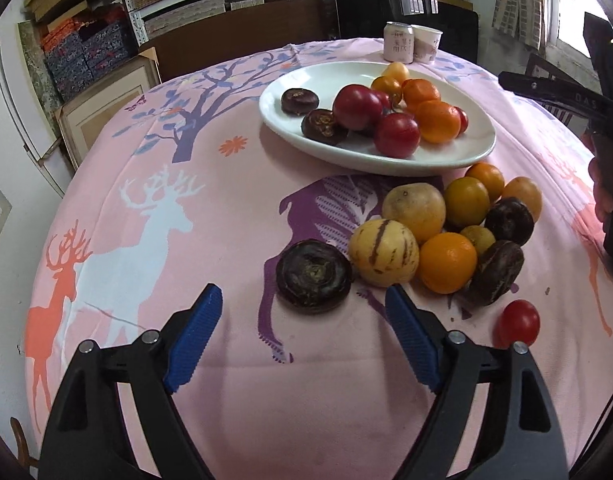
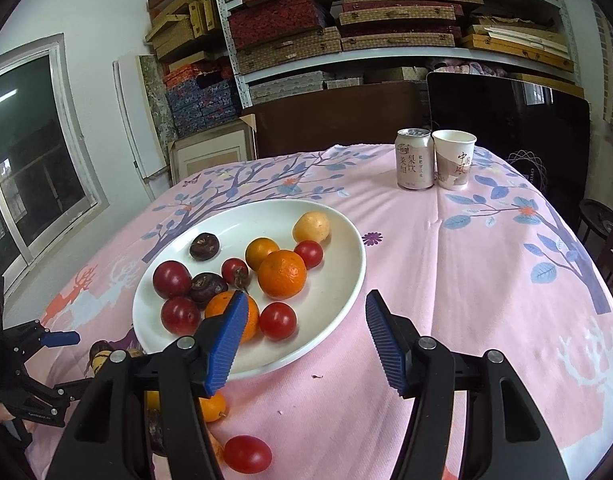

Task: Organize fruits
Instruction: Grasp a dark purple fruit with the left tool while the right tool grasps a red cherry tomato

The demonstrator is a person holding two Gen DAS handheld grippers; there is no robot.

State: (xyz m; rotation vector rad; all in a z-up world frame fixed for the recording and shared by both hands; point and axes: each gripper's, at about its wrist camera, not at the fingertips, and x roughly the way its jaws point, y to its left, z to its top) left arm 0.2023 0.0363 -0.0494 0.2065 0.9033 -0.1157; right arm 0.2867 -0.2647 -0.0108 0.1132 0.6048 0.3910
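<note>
Through my left wrist camera, my left gripper [image 1: 302, 308] stands wide, nothing between its blue pads, angled down at the pink deer-print tablecloth [image 1: 146, 184]. Just ahead of it lies a dark water chestnut [image 1: 313, 272], flat side up and a little apart from the loose heap, so I judge it the easiest next pick: my spread looks wide enough to straddle it. Beside it sit a striped pepino melon [image 1: 383, 251], an orange [image 1: 447, 262], a yellowish round fruit [image 1: 413, 207] and more chestnuts and small oranges, all touching one another. A cherry tomato [image 1: 519, 322] lies alone near my right finger. Beyond, the white plate [image 1: 290, 136] already holds part of the fruit. At the right edge, a dark gripper and a hand are cut off by the frame.

Through my right wrist camera, my right gripper [image 2: 302, 336] hangs over the near rim of the plate [image 2: 346, 280], fingers moderately apart and empty. I take this as waiting above the drop spot. On the plate are plums, oranges, tomatoes and two chestnuts. My left finger hides part of one orange [image 2: 230, 312], and the loose pile is mostly hidden beneath my frame. A drink can [image 2: 413, 160] and paper cup [image 2: 452, 160] stand well behind.
</note>
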